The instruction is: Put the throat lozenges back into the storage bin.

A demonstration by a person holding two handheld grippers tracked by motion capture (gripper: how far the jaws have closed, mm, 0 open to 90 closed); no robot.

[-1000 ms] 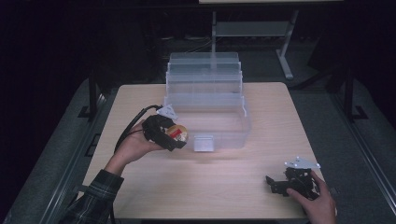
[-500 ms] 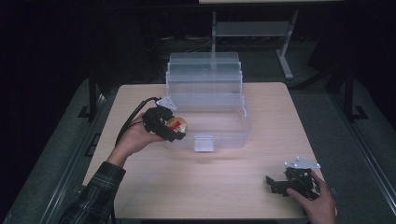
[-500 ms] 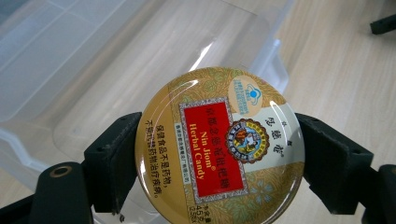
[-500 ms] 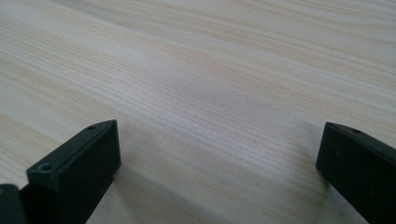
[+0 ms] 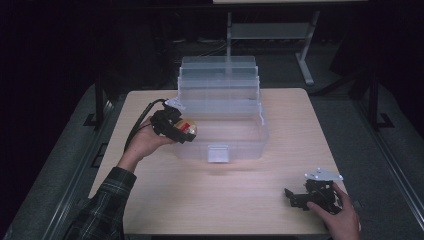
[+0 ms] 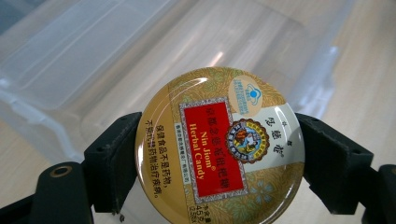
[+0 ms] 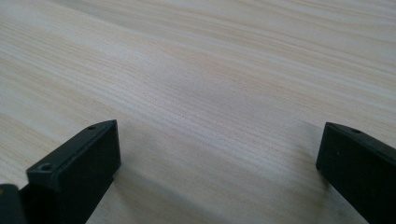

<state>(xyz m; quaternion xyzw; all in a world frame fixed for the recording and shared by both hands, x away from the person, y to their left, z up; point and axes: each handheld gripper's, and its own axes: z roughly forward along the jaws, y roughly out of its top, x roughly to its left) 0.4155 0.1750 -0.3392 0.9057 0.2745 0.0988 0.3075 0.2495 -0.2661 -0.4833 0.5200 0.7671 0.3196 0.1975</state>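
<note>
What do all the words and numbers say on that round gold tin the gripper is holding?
On the lid of the round tin, clamped in the left gripper:
"Nin Jiom" on the red panel.
"Herbal Candy" on the red panel, just below.
"45g" near the lid's lower edge, small, a likely reading.
Chinese characters stand on the red panel, along the gold rim and on the white band; I cannot read them surely.
The blue emblem's tiny print is too small to read.

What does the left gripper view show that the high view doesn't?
The left gripper view gives the tin's lid up close: a red label reading "Nin Jiom Herbal Candy", with black jaws pressed to both sides. The high view gives the whole table, the clear box's stepped tiers and front latch, and the right gripper resting open near the table's front corner. Both show the tin held at the clear box's edge by the left gripper.
</note>
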